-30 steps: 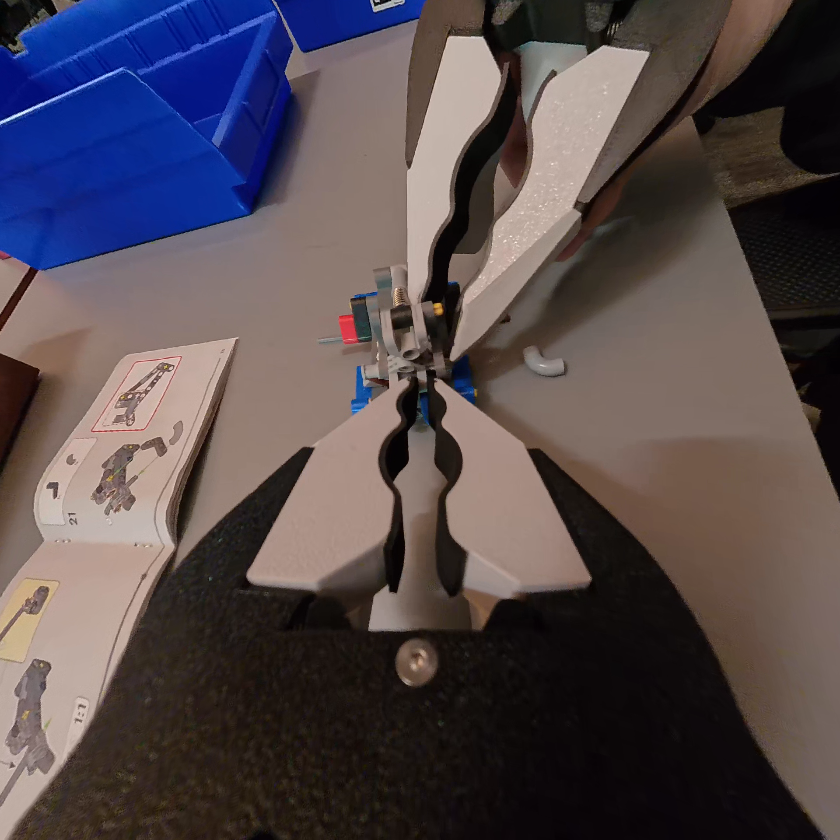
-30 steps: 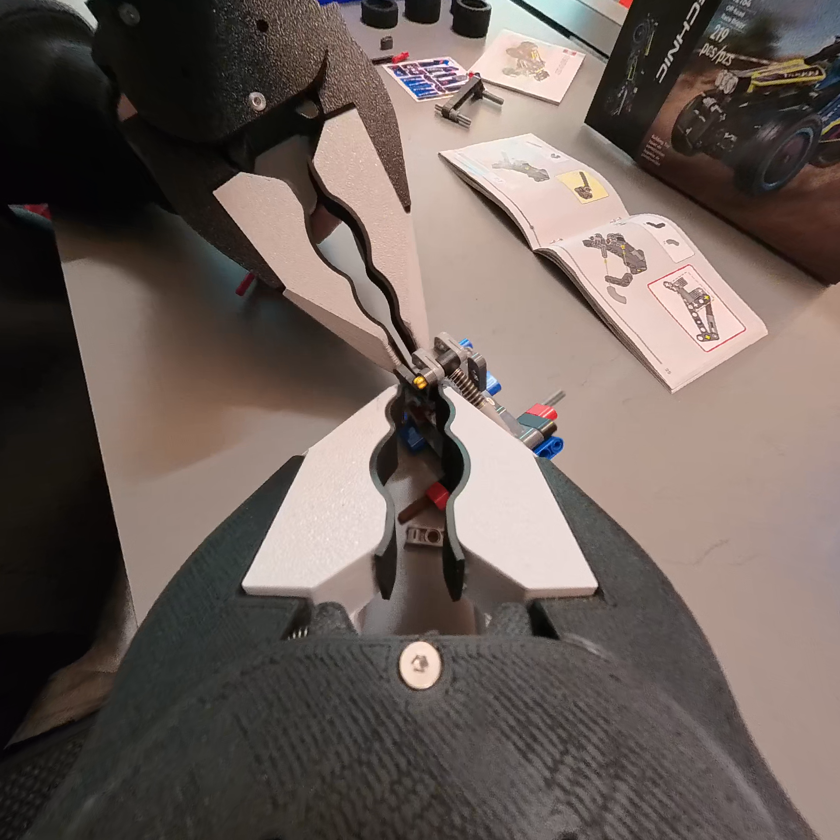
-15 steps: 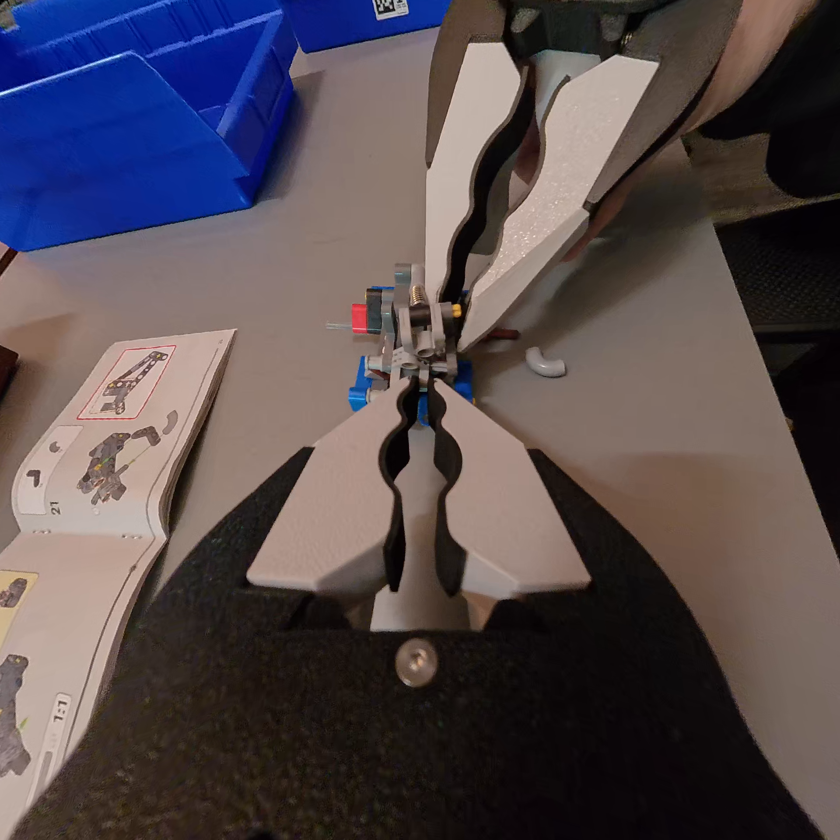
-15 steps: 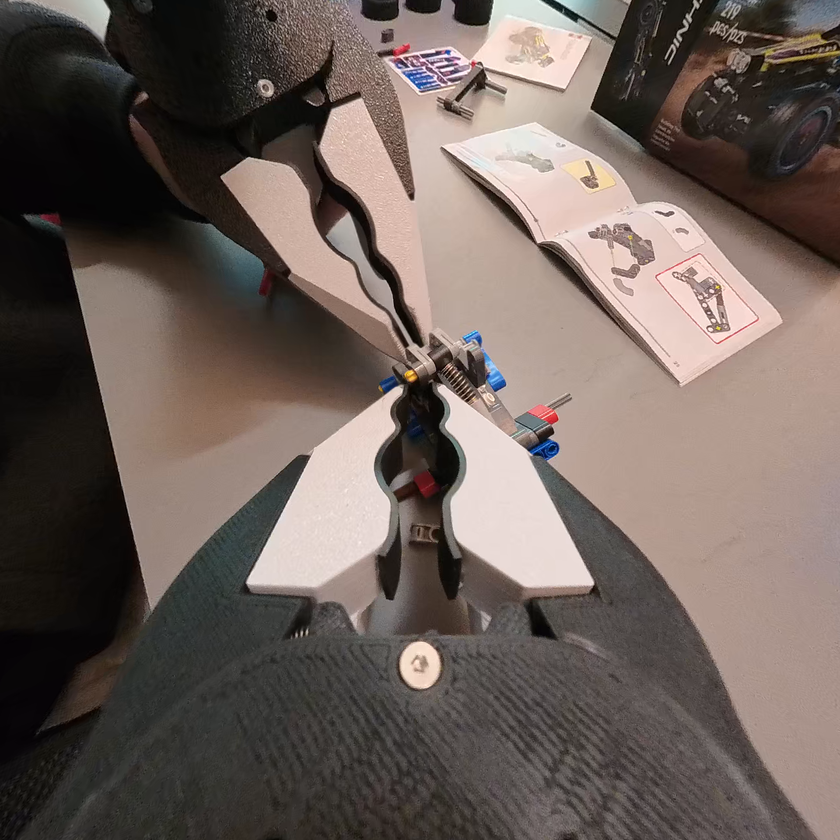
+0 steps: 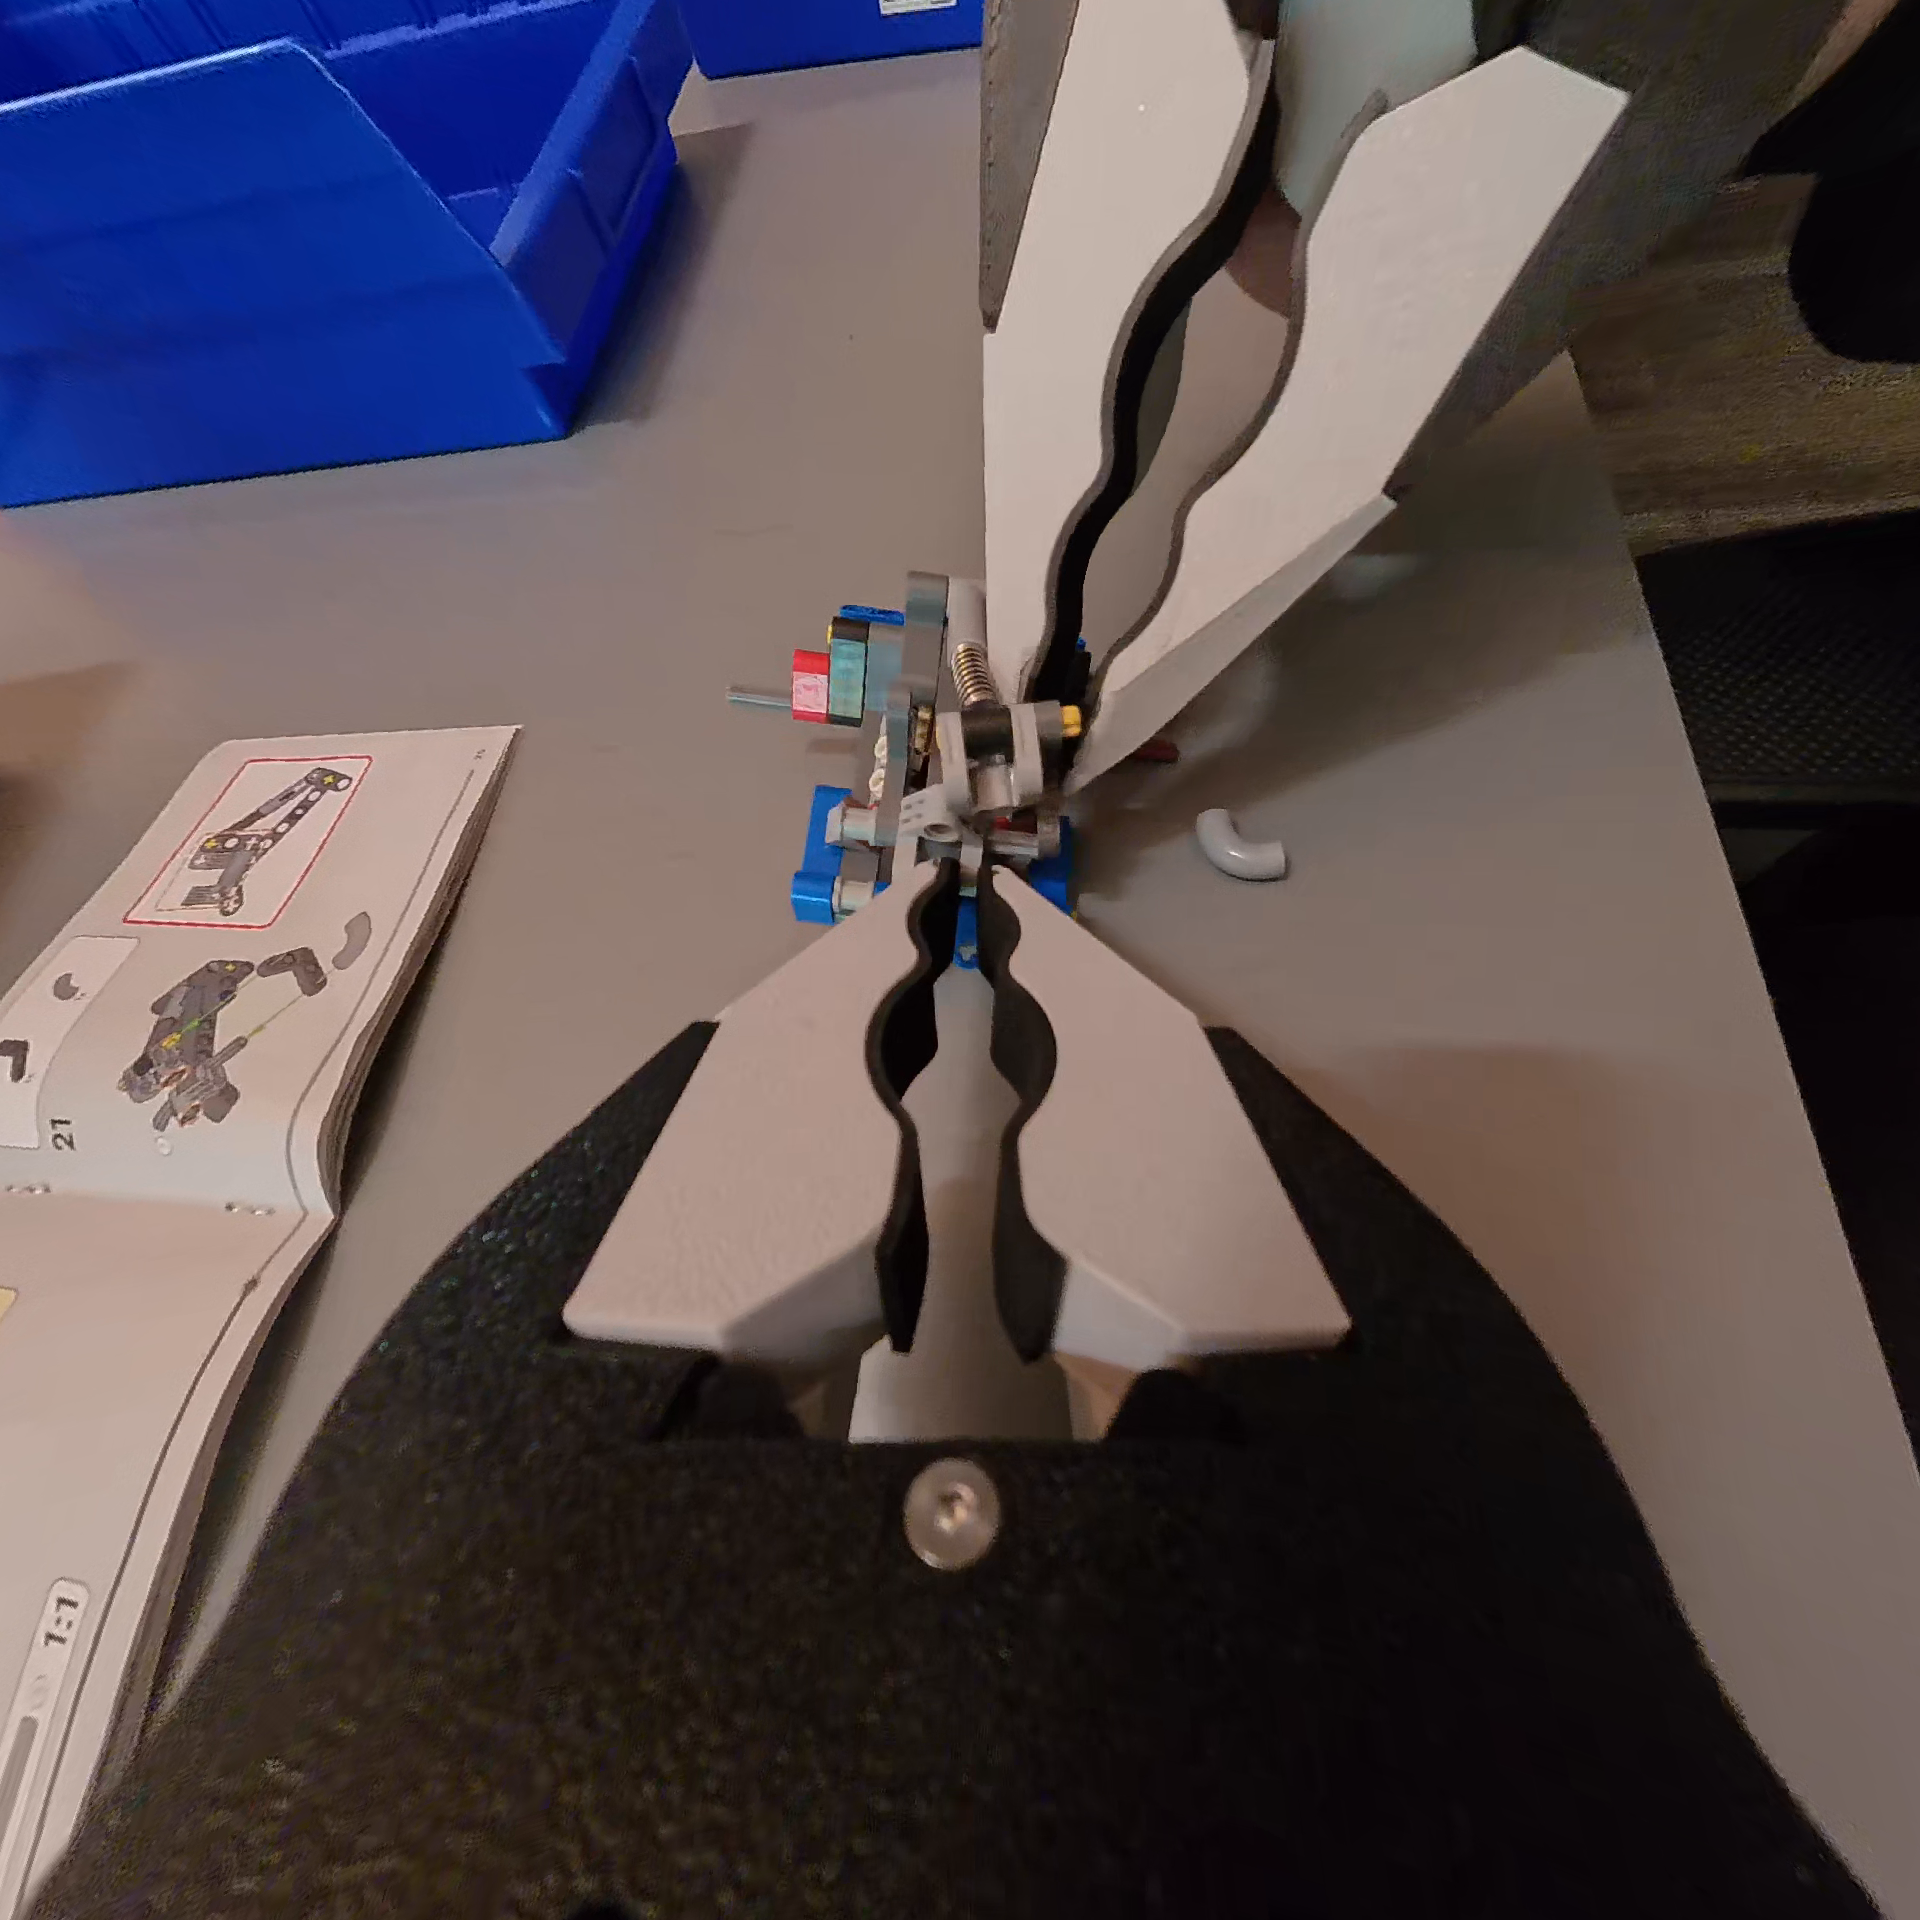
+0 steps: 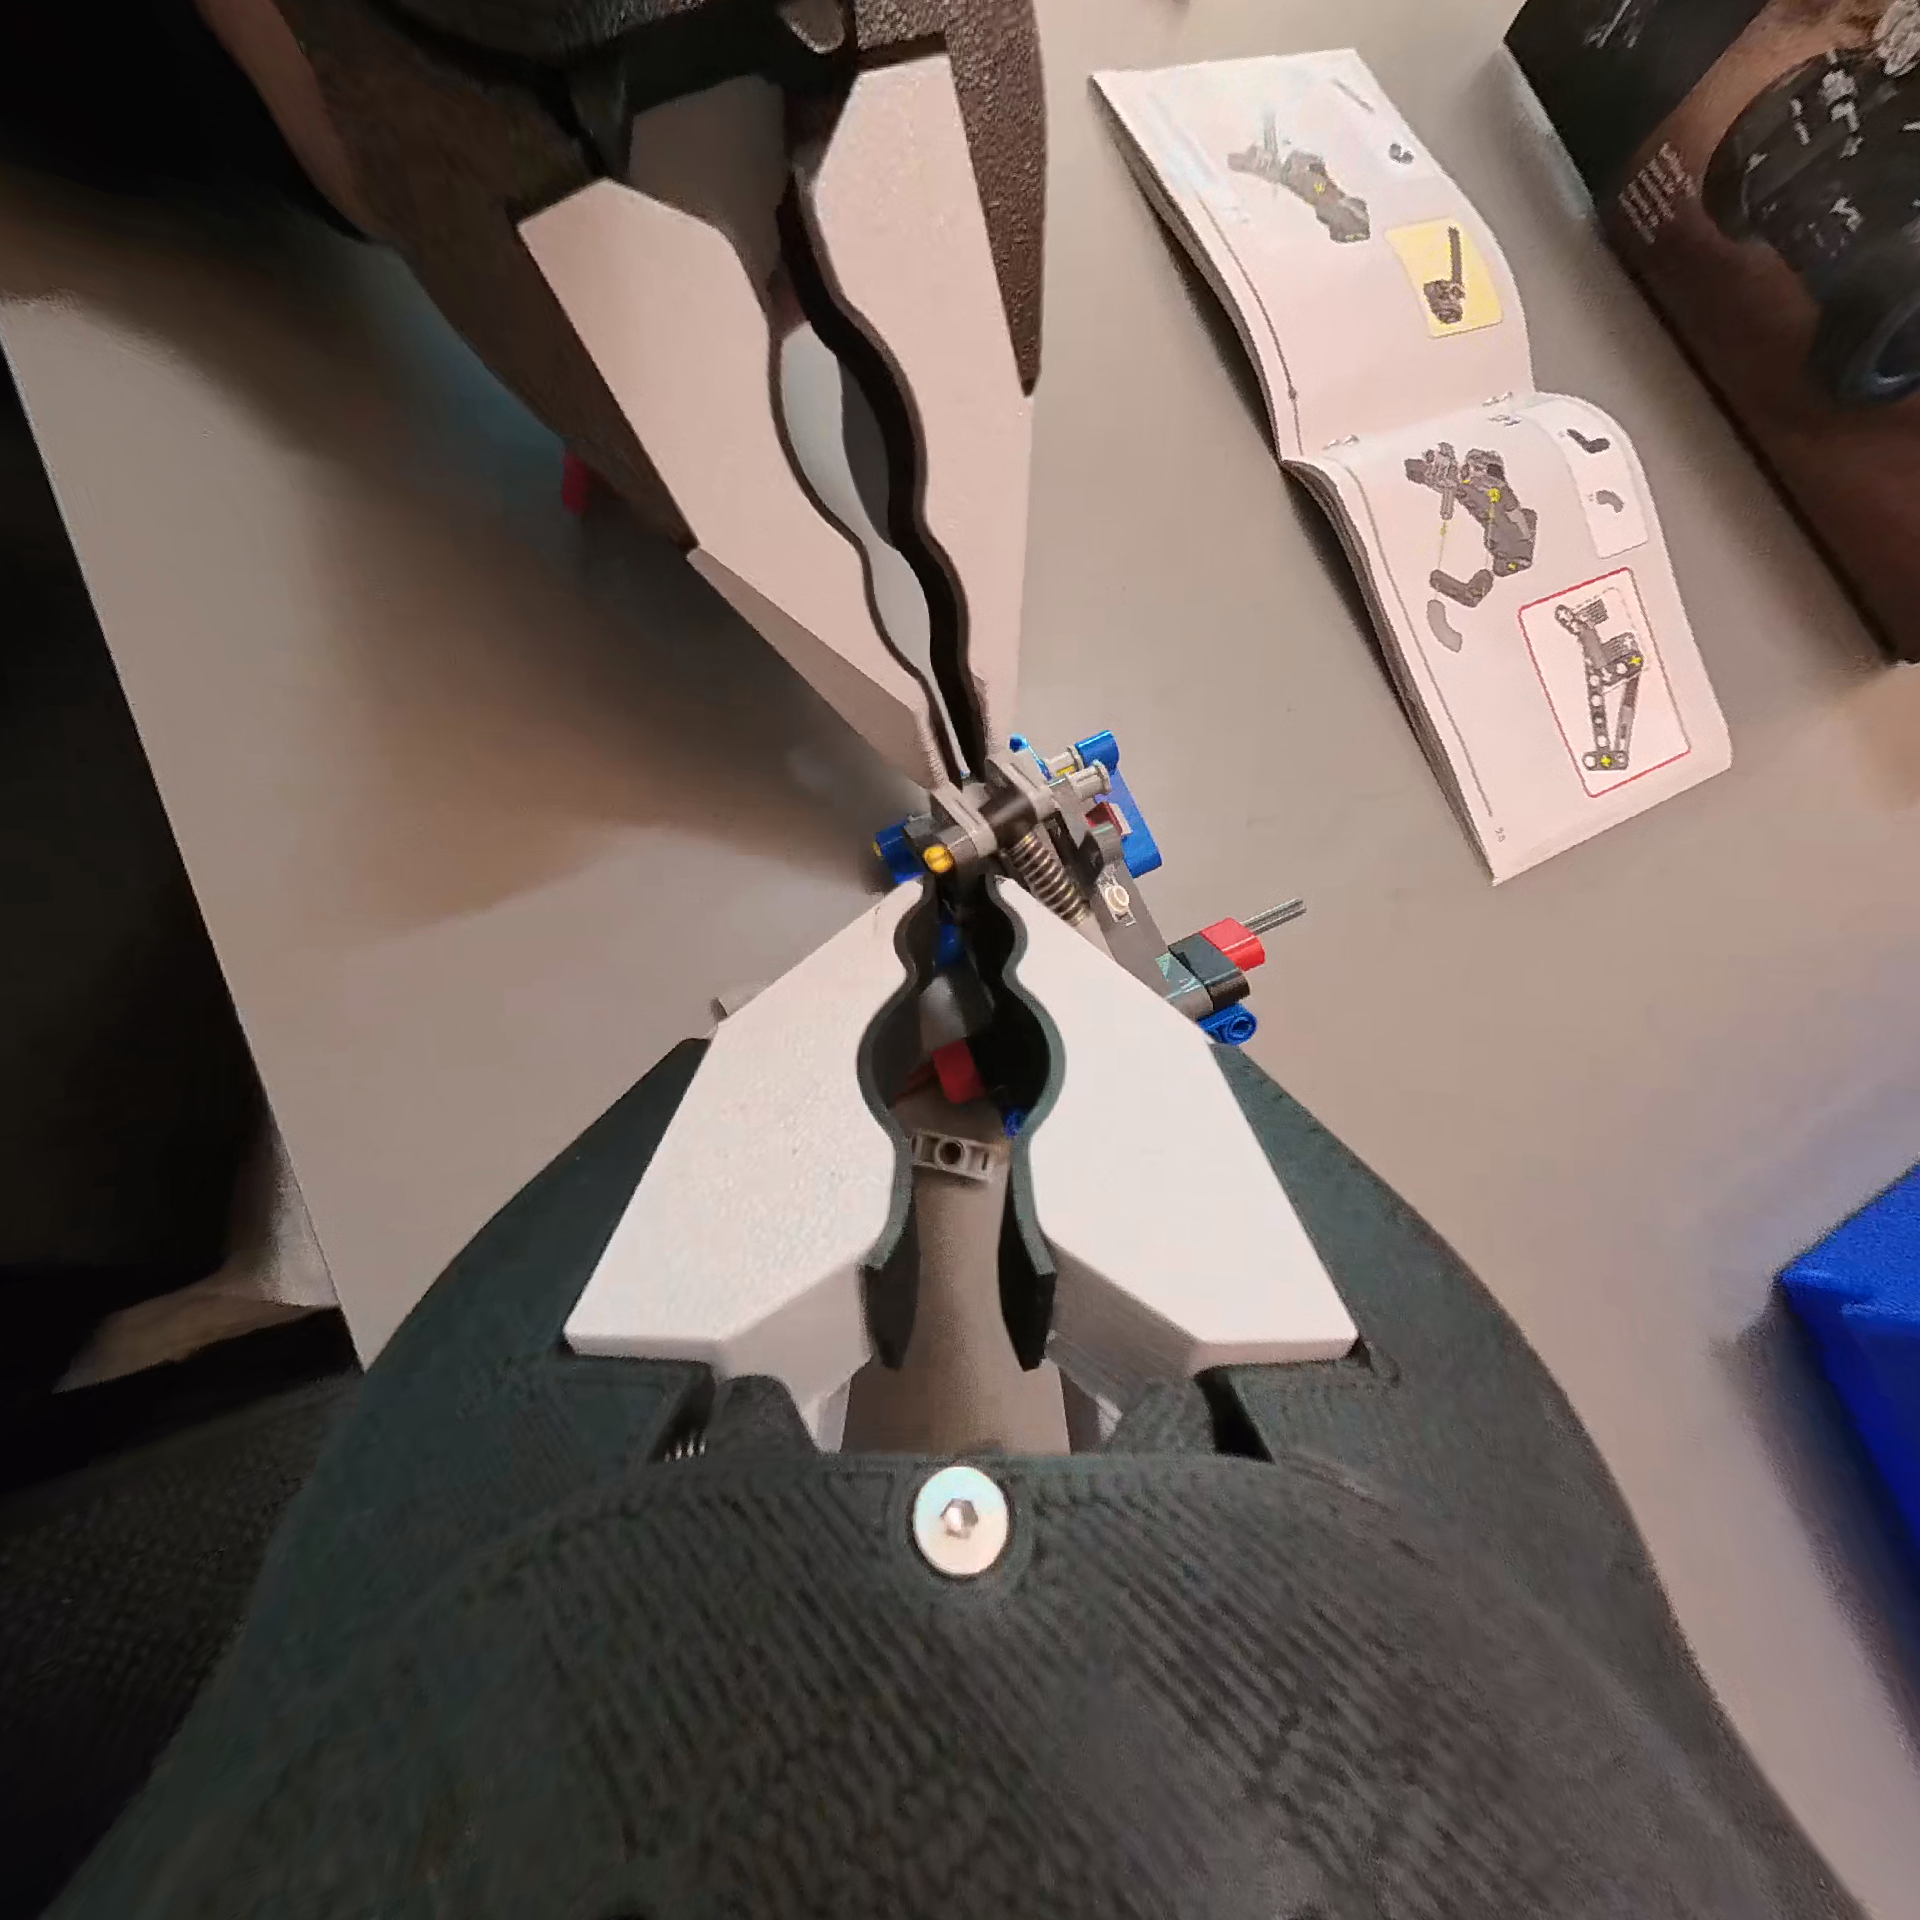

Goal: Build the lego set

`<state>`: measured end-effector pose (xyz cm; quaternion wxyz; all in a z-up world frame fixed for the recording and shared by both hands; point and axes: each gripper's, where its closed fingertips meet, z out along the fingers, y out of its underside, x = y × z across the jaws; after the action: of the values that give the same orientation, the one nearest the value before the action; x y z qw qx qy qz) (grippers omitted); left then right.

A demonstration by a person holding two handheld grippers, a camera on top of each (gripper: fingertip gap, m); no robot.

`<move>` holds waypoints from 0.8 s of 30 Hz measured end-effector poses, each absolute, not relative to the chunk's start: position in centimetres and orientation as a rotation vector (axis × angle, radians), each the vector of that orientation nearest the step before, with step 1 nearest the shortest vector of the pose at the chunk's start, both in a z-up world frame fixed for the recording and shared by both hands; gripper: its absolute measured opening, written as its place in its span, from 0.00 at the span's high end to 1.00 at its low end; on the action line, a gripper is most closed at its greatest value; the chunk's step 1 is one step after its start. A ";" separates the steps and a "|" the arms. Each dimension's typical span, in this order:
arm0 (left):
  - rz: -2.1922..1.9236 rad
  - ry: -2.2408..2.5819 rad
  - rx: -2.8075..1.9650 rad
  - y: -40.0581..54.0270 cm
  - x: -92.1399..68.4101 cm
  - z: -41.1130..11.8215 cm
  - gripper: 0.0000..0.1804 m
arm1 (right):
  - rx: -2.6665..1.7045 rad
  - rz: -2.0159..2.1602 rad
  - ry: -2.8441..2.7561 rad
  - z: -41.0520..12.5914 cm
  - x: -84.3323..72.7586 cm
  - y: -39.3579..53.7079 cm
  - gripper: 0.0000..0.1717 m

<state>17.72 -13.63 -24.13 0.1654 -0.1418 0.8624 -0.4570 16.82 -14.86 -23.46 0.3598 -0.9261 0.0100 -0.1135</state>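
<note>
Left wrist view, centre: a small brick-built assembly (image 5: 935, 769) of grey beams, blue frame, a metal spring and a red-capped axle stands on the grey table (image 5: 623, 582); the left gripper (image 5: 961, 868) has its fingertips pressed together on a thin grey tab at the assembly's 6 o'clock edge; the right gripper (image 5: 1060, 696) reaches in from 12 o'clock, its tips nipping a dark part beside a yellow pin at 2 o'clock. Seen from the right wrist view, the right gripper (image 6: 961, 894) pinches that dark part just below the yellow pin, with the left gripper (image 6: 951, 753) opposite.

Judged risk: both holds are narrow tip grips; a twist between them could pop a pin loose or let the spring jump.

A loose grey elbow piece (image 5: 1242, 844) lies at 3 o'clock; an open instruction booklet (image 5: 260, 935) at 9 o'clock; blue bins (image 5: 312, 239) at 11 o'clock.

Compared with a second ago, the right gripper's tips have closed further, and the assembly has tilted slightly.
</note>
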 end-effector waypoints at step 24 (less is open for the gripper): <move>-1.340 2.446 -0.544 -13.2 18.4 -23.9 1.00 | -2.409 -0.323 0.062 -23.3 17.4 -14.7 0.98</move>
<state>18.41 -13.23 -23.94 0.1496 -0.1894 0.8511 -0.4662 17.39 -14.71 -23.32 0.3479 -0.9289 0.0240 -0.1245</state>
